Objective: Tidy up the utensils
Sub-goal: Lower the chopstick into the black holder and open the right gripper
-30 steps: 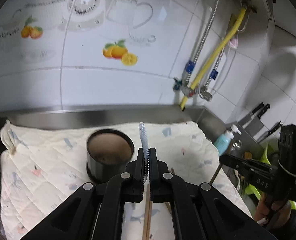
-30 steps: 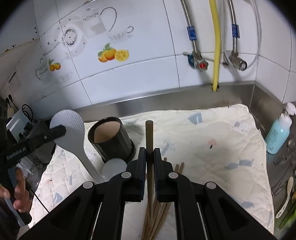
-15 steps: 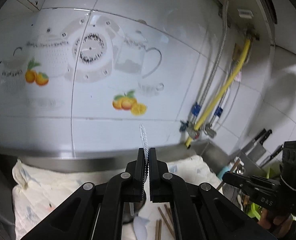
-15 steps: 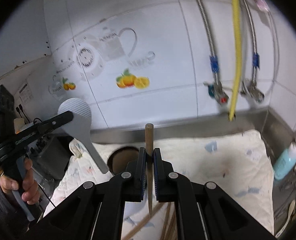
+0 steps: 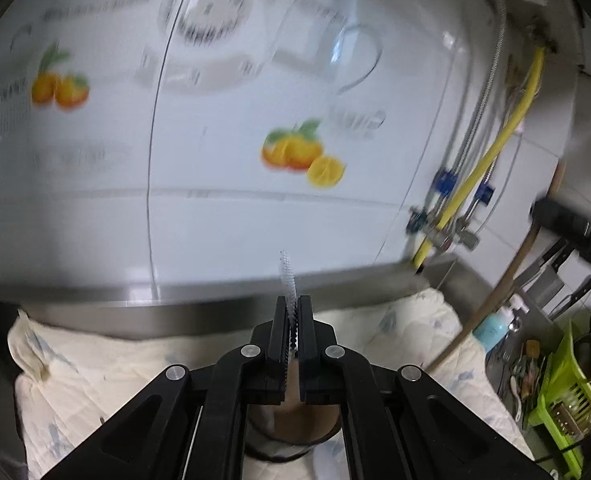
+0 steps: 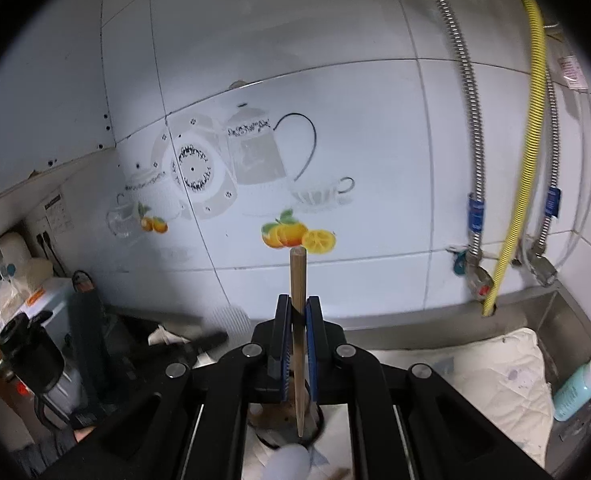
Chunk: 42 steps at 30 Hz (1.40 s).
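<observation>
We hold our right gripper (image 6: pixel 297 308) pinched on an upright wooden chopstick (image 6: pixel 297 276), tip directly above the dark holder (image 6: pixel 285 420) on the padded cloth (image 6: pixel 495 376); our left gripper (image 5: pixel 291 310) clamps the rice paddle (image 5: pixel 287 276) beside it.

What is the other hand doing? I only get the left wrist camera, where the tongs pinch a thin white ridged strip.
Observer: The right tongs are shut on a wooden chopstick, held upright.
Visitor: Where does it point?
Observer: Its lower tip hangs over the dark cup, directly below those tongs.
Visitor: And my white strip?
Observer: Seemingly a paddle seen edge-on; the right wrist view shows its broad ridged face, though blurred.
</observation>
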Tool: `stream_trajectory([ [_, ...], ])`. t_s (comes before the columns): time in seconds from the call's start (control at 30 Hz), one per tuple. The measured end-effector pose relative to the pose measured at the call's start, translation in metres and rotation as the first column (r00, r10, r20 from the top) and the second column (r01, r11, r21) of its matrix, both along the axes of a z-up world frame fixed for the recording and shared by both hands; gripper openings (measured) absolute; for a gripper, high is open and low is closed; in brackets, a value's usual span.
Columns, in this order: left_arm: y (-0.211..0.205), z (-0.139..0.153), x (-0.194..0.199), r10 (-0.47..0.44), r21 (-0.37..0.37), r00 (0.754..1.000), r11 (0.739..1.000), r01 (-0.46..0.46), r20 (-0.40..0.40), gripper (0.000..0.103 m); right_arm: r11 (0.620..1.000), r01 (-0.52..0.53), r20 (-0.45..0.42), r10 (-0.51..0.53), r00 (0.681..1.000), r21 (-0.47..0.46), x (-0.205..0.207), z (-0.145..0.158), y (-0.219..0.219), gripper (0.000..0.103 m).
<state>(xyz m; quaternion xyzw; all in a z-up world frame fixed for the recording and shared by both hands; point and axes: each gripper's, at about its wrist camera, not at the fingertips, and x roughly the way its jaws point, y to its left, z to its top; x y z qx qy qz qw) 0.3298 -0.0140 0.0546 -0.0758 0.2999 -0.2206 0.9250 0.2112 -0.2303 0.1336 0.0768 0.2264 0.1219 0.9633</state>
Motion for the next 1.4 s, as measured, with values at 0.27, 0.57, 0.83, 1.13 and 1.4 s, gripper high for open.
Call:
stream_trajectory([
  [0.27,0.014,-0.042,0.012,0.027,-0.013,0.994,1.0,-0.028,-0.107,0.006,1.0,-0.019,-0.058,0.019,0.998,-0.015,0.031,-0.025,0.021,0.009],
  [0.57,0.012,-0.047,0.013,0.009,0.009,0.99,1.0,-0.007,-0.14,0.007,0.998,-0.034,-0.167,0.026,0.986,-0.047,0.045,-0.064,0.033,0.009],
  [0.83,0.016,-0.036,0.01,0.02,0.013,0.99,1.0,-0.018,-0.137,0.008,0.999,-0.032,-0.219,0.022,0.975,-0.039,0.049,-0.079,0.029,0.01],
  [1.13,0.023,-0.021,-0.004,0.051,0.013,0.993,0.999,-0.049,-0.107,0.041,0.998,-0.016,-0.201,0.003,0.98,-0.059,0.041,-0.073,0.026,0.023],
  [1.4,0.022,-0.016,-0.034,0.033,0.019,0.994,0.999,-0.031,-0.101,0.041,0.998,-0.02,-0.183,0.008,0.983,-0.062,0.018,-0.066,0.02,0.025],
])
